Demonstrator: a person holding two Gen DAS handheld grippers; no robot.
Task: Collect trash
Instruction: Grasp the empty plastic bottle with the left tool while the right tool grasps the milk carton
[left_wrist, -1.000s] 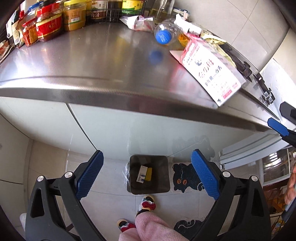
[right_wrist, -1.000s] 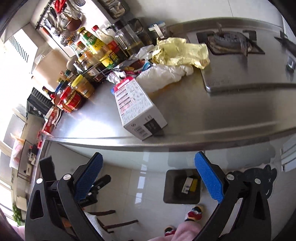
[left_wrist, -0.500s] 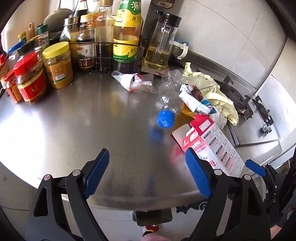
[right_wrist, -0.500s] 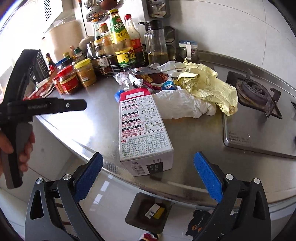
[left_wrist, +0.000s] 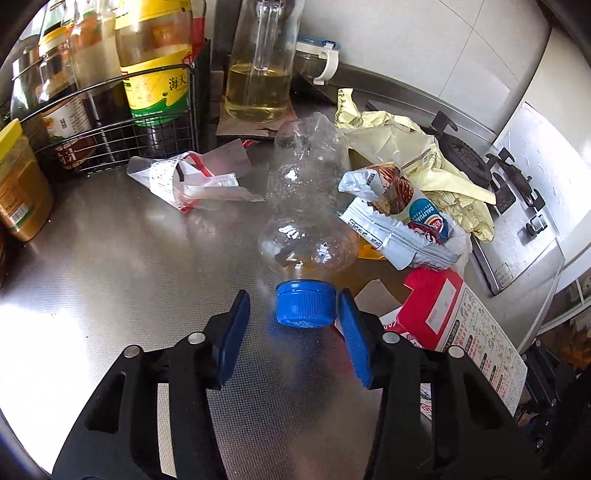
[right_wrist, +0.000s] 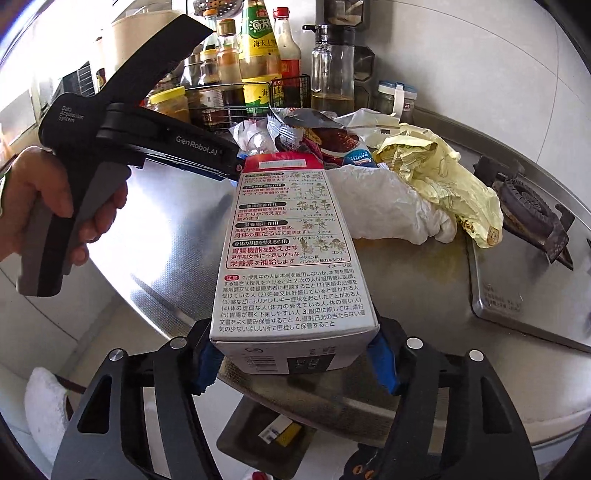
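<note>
A crushed clear bottle (left_wrist: 306, 192) lies on the steel counter (left_wrist: 110, 277), its blue cap (left_wrist: 304, 304) toward me. My left gripper (left_wrist: 291, 314) is closing around that cap: the right pad touches it, the left pad stands apart. A red-and-white carton (right_wrist: 291, 251) lies lengthwise near the counter's front edge. My right gripper (right_wrist: 295, 354) is closing on its near end, and both pads meet its sides. Behind the carton lie a snack wrapper (left_wrist: 391, 218), a yellow bag (right_wrist: 436, 173) and a white bag (right_wrist: 399, 206). A clear bag with a receipt (left_wrist: 184, 181) lies further left.
A wire rack of sauce bottles (left_wrist: 147, 74) and an oil jar (left_wrist: 258, 74) line the back wall. The gas stove (right_wrist: 532, 206) is at the right. A dark bin (right_wrist: 266, 435) stands on the floor below the counter edge. A hand (right_wrist: 37, 206) holds the left gripper's handle.
My left gripper came up from below the counter edge and over the counter to the bottle cap, its jaws narrowing. My right gripper moved in on the carton's end and its jaws closed around it.
</note>
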